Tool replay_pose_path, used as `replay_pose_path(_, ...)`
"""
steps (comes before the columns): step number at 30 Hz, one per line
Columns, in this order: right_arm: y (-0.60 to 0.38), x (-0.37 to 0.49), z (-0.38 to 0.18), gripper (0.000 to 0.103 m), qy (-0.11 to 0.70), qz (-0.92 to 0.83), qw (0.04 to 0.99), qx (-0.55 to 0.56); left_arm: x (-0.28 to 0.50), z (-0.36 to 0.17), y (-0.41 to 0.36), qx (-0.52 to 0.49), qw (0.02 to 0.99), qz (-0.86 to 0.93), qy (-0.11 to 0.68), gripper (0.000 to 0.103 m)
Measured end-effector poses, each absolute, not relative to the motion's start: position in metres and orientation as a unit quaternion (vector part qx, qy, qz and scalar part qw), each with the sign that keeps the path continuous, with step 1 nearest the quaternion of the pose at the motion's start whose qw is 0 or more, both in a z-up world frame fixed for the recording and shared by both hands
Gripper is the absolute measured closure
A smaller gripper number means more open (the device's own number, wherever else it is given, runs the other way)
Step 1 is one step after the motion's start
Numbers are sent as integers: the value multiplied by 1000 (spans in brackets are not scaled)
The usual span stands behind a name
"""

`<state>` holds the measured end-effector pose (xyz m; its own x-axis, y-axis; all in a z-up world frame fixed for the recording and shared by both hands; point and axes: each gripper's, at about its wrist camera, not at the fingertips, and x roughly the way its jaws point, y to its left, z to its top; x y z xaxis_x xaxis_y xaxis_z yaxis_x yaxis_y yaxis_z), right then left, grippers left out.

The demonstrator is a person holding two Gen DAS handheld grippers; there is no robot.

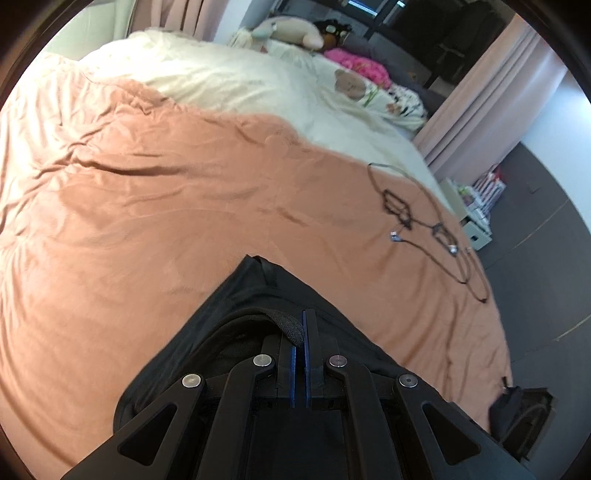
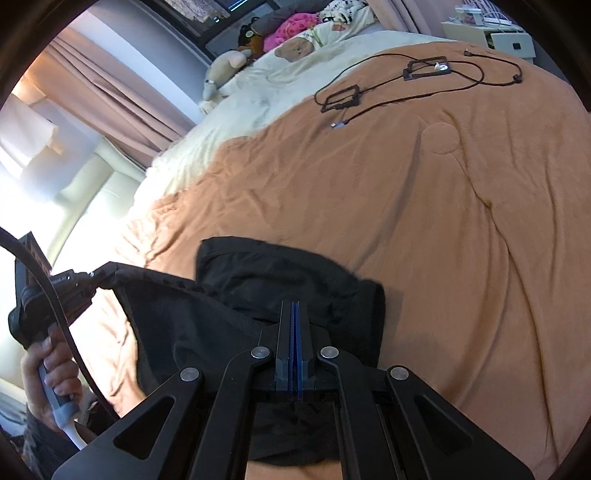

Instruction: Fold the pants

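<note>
Black pants [image 1: 258, 291] lie partly bunched on an orange blanket [image 1: 147, 203]. My left gripper [image 1: 300, 317] is shut, with a woven black strip of the pants pinched between its blue pads. In the right wrist view the pants [image 2: 277, 273] show one layer folded over another. My right gripper [image 2: 295, 304] is shut on the cloth at its near edge. At the left of that view the left gripper [image 2: 101, 275] holds up a corner of the pants, with a person's hand [image 2: 44, 373] on its handle. The cloth under both gripper bodies is hidden.
Black cables with small frames [image 2: 406, 74] lie on the orange blanket [image 2: 406, 221] beyond the pants. A cream duvet [image 1: 221, 81], plush toys [image 1: 291, 33] and pink cloth fill the head of the bed. A dark bag [image 1: 517, 410] sits on the floor by the bed's edge.
</note>
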<state>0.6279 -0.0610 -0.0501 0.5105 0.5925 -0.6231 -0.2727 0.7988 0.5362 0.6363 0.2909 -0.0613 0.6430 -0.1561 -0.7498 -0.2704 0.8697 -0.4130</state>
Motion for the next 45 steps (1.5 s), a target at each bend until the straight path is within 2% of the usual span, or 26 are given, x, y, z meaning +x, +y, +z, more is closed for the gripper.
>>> replay_pose_path(6,-44,654,-62,103,412,222,869,158,680,-100,306,-254,860,53,440,100)
replay_pose_path(8,-44,659,-63,103,410,219,871,162,691,-110,312,-252,854,59,451,96)
replay_pose_path(9,-44,659,-65,103,413,212,871,160,695,-112,312,-239,854,62,459,90)
replay_pose_path(11,-47,655,-66,103,416,218,868,157,696,-113,311,-202,860,74,463,71)
replay_pose_path(12,-48,652,-67,103,418,230,865,158,695,-112,312,-189,863,80,461,54)
replay_pose_path(13,-50,648,-68,100,419,237,863,156,693,-110,313,-177,868,86,456,39)
replay_pose_path(15,-57,638,-69,83,417,246,863,143,686,-106,316,-155,877,94,446,31)
replay_pose_path(16,-59,635,-69,67,414,249,865,137,685,-106,317,-147,878,92,447,31)
replay_pose_path(17,-62,632,-69,56,411,253,865,132,684,-108,319,-138,876,90,452,31)
replay_pose_path(18,-65,629,-69,55,408,259,867,125,683,-110,319,-130,875,87,458,31)
replay_pose_path(28,-62,628,-67,55,402,313,860,28,676,-139,290,1,865,17,502,33)
replay_pose_path(36,-42,642,-74,55,398,327,857,-2,697,-169,278,82,857,54,505,34)
replay_pose_path(41,-38,645,-79,57,396,331,857,-16,705,-171,265,125,872,47,472,43)
replay_pose_path(42,-37,645,-79,60,395,335,855,-21,707,-172,263,134,873,48,467,49)
replay_pose_path(44,-36,644,-79,75,396,344,851,-24,710,-174,262,137,875,44,462,59)
replay_pose_path(45,-35,643,-80,75,395,342,852,-29,712,-175,262,132,877,41,460,70)
